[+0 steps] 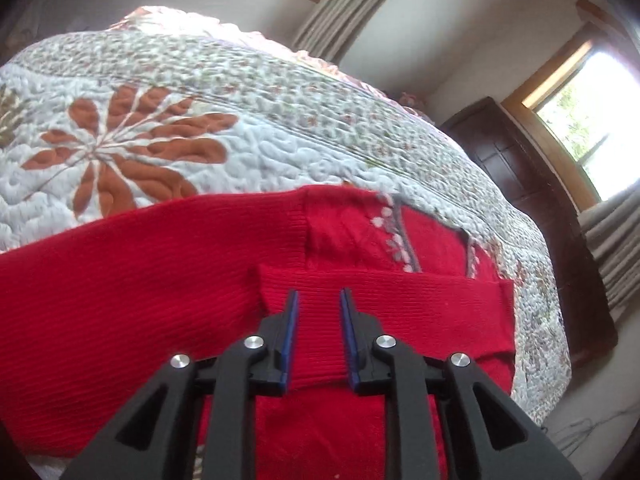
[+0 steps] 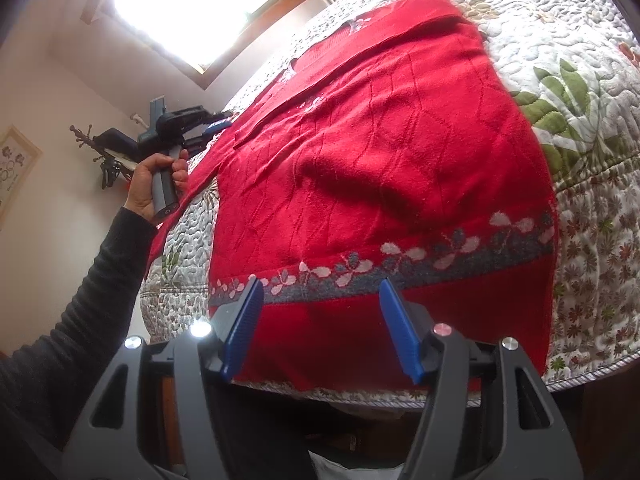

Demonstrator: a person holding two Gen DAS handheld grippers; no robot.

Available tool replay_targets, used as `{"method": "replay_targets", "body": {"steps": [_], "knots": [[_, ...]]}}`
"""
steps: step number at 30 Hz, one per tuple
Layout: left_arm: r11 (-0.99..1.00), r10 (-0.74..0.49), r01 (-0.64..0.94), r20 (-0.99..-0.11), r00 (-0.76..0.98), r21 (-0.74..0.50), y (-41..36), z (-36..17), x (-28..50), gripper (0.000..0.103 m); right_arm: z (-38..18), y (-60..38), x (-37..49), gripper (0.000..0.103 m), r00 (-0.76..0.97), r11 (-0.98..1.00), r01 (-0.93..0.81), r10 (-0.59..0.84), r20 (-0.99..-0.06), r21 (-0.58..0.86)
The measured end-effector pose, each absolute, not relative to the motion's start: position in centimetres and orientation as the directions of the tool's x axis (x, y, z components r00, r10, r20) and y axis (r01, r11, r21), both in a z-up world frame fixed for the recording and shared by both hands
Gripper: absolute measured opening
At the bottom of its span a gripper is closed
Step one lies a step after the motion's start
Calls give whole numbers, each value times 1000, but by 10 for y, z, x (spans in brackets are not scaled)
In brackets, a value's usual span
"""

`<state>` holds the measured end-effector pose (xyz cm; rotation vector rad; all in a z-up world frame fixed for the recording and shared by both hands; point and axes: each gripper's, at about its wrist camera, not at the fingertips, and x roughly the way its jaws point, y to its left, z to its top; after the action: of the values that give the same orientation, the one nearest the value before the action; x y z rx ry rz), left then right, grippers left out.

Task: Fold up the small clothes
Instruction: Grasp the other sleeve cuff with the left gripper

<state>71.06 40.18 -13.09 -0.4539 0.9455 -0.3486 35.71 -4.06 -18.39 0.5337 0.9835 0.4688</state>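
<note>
Red sweater [image 2: 380,152] spreads ahead of the right gripper [image 2: 320,292] – jaws wide; left gripper [image 1: 319,300] gapes over its sleeve [image 1: 384,312].

Red sweater [image 2: 380,160] flat on quilt [image 2: 580,60]; sleeve [image 1: 384,312] apparently folded across

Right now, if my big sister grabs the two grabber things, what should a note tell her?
Left gripper: open, holding nothing, fingers over a sleeve laid across the red sweater.
Right gripper: open, empty, at the sweater's bottom hem by the flower band.
Sweater lies spread on the quilted bed.
Done: at least one sleeve folded in.
Left: fold the body up, probably starting from the hem.
</note>
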Motion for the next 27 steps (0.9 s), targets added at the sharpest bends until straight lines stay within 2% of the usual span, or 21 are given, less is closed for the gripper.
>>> {"method": "replay_targets", "body": {"steps": [2,5,9,13,16,18,21,24,27], "knots": [[842,-508,112,-704,496,-528,387,-140,713,25,-184,-35,357,61,469,772,-143,604,-645,619],[846,-489,51,-735,469,-531,389,-162,721,25,-179,-27,354,61,464,763,-167,620,-633,625],[799,-531,10,-697,482,-601,411,-168,711,27,-171,-22,347,65,460,763,-184,624,-631,620],[756,-532,14,-601,596,-654,456,-142,658,64,-170,-22,341,65,453,767,-186,622,-639,614],[741,-432,-56,-539,723,-669,521,-129,594,76,-170,-18,339,65,443,757,-195,635,-633,623],[723,-314,-149,-513,799,-675,573,-128,545,81,-169,-10,337,67,430,751,-217,647,-629,624],[644,-116,-333,-519,847,-688,662,-138,467,86,-167,3,334,67,410,741,-251,664,-625,622],[514,-26,-450,-538,843,-730,729,-154,408,87,-163,16,331,68,396,732,-276,677,-620,623],[472,61,-511,-552,832,-718,770,-159,373,91,-161,29,327,68,384,727,-294,684,-620,621]]}}
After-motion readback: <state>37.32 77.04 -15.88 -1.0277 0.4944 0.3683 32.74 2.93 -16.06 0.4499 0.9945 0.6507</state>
